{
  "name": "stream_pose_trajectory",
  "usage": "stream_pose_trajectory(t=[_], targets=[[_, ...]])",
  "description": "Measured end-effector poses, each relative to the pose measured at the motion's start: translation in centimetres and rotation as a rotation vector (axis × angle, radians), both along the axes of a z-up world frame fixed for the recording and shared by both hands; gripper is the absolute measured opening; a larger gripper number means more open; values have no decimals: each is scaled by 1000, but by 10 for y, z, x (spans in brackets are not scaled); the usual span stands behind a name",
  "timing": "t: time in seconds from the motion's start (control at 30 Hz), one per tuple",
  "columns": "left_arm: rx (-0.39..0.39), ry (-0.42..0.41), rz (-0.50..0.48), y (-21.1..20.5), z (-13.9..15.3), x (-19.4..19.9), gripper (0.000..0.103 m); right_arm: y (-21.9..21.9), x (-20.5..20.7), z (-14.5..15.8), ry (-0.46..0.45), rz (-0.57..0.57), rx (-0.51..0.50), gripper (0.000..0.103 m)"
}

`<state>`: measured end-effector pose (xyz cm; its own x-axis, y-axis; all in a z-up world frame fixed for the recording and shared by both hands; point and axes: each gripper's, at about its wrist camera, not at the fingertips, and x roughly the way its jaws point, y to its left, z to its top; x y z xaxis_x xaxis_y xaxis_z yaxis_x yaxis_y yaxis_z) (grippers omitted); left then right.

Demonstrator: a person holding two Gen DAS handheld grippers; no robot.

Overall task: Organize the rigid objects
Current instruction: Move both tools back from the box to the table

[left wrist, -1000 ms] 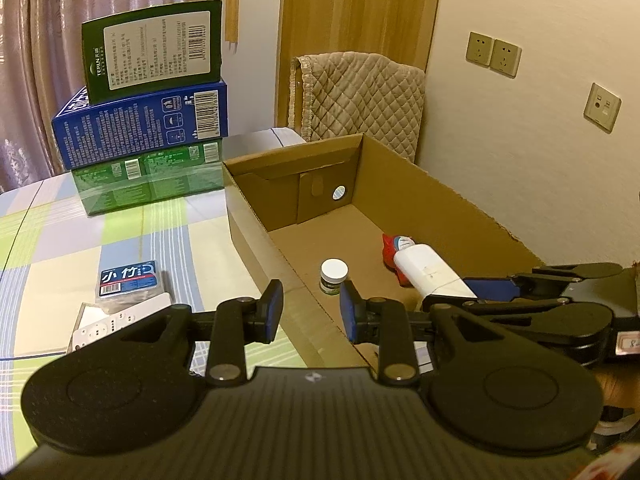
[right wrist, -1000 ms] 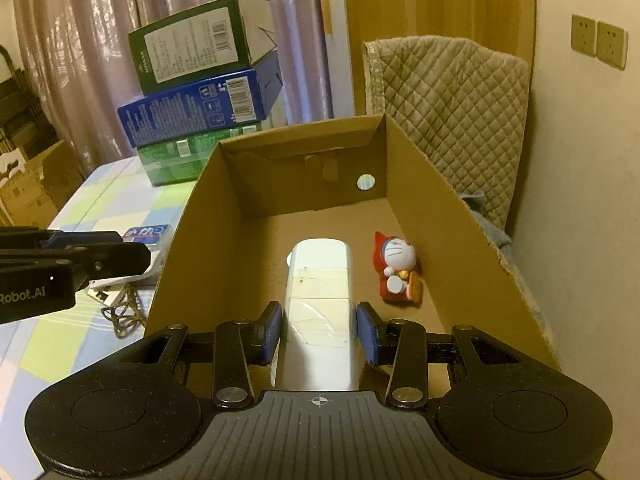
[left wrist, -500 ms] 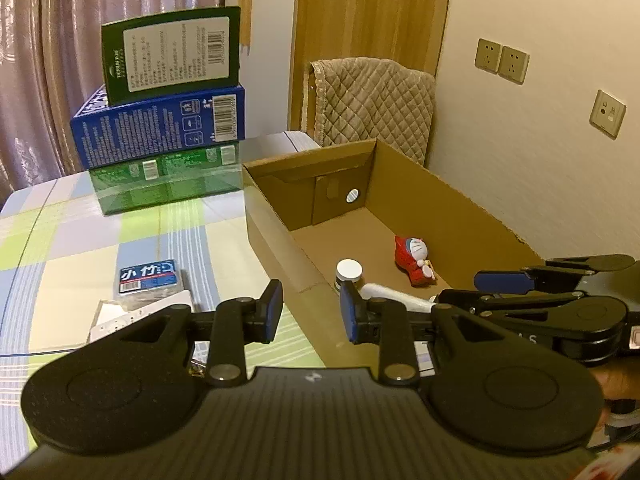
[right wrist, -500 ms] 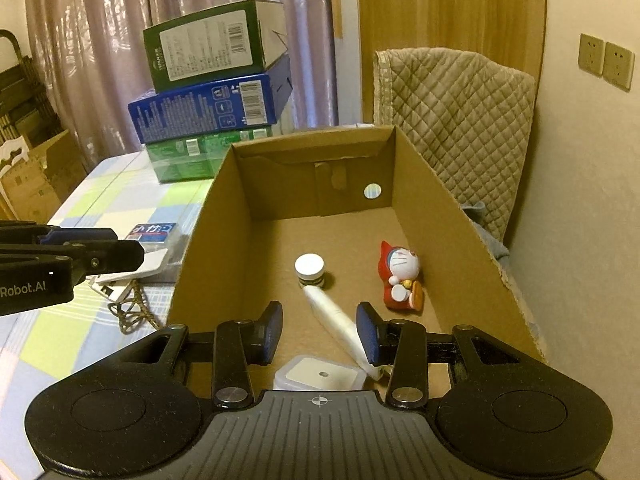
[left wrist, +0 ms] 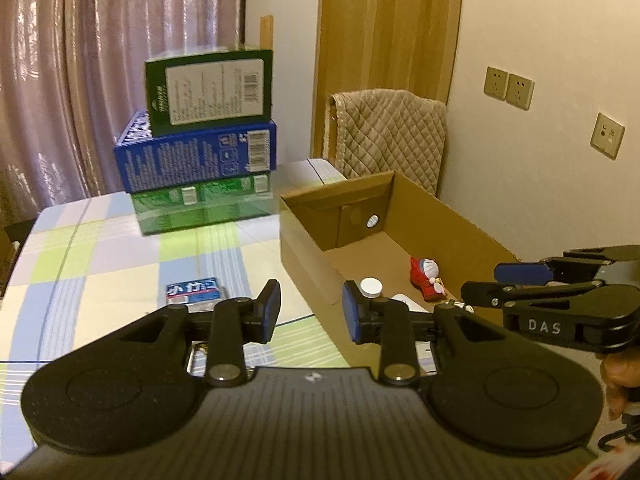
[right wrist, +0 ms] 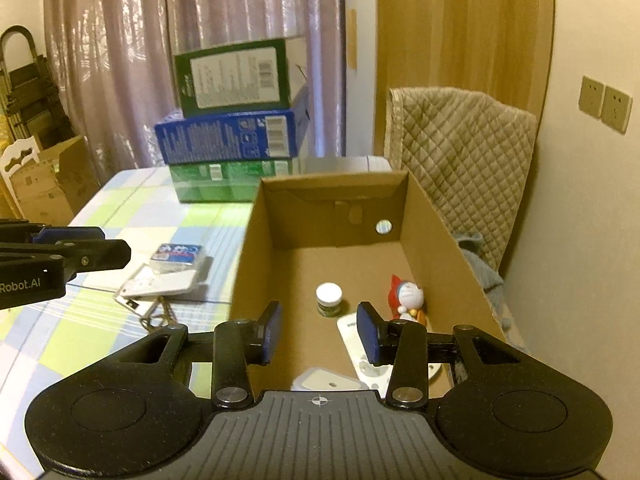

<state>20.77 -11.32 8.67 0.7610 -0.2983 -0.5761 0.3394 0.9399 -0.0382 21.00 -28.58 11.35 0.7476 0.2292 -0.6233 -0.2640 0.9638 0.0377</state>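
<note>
Right wrist view: we are holding the right tongs (right wrist: 318,332) over the near end of the cardboard box (right wrist: 440,232), pads narrowly parted and pinching nothing. They are tilting down toward the box floor, which suggests they are clear of the things lying there. Just beyond the tips, a white-capped jar (right wrist: 329,299) is standing upright. A red and blue figurine (right wrist: 408,296) is lying beside it, close to the right wall. A long white device (right wrist: 360,356) is lying flat under the right pad, and a clear lidded container (right wrist: 328,382) is showing at the near edge.

We are keeping the left tongs (left wrist: 310,312) above the box's left wall, pads likewise a little apart and empty. We judge they are placed there to reach the table next, since several rigid objects are lying outside the box. A blue packet (right wrist: 178,254) is resting on a flat white handset (right wrist: 160,284) on the checked tablecloth (right wrist: 120,216). A small tangle that may be a chain or keys (right wrist: 158,316) is lying just in front of them.

All these items are looking hard-shelled and small, easy for the pads, though the flat handset is sitting low. Farther back, three stacked cartons (right wrist: 232,136) are standing against the curtain, and a quilted cover (right wrist: 460,140) is hanging over a chair behind the box.
</note>
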Motion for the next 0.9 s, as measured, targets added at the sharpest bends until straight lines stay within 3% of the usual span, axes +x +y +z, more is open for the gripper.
stream_pose_trajectory(t=[0.2, 0.43, 0.57, 0.63, 0.7, 0.9], targets=[[-9, -2, 26, 23, 12, -12, 31, 19, -12, 18, -32, 23, 3, 41], [-13, -7, 68, 53, 22, -23, 34, 42, -20, 32, -61, 53, 8, 62], [-9, -9, 96, 72, 24, -24, 40, 59, -19, 33, -61, 80, 15, 67], [-12, -7, 110, 82, 23, -24, 47, 66, -19, 31, -58, 95, 17, 70], [-20, -4, 123, 92, 21, -24, 63, 75, -18, 29, -56, 104, 18, 73], [-7, -5, 159, 117, 12, -27, 82, 95, -16, 20, -40, 122, 31, 76]])
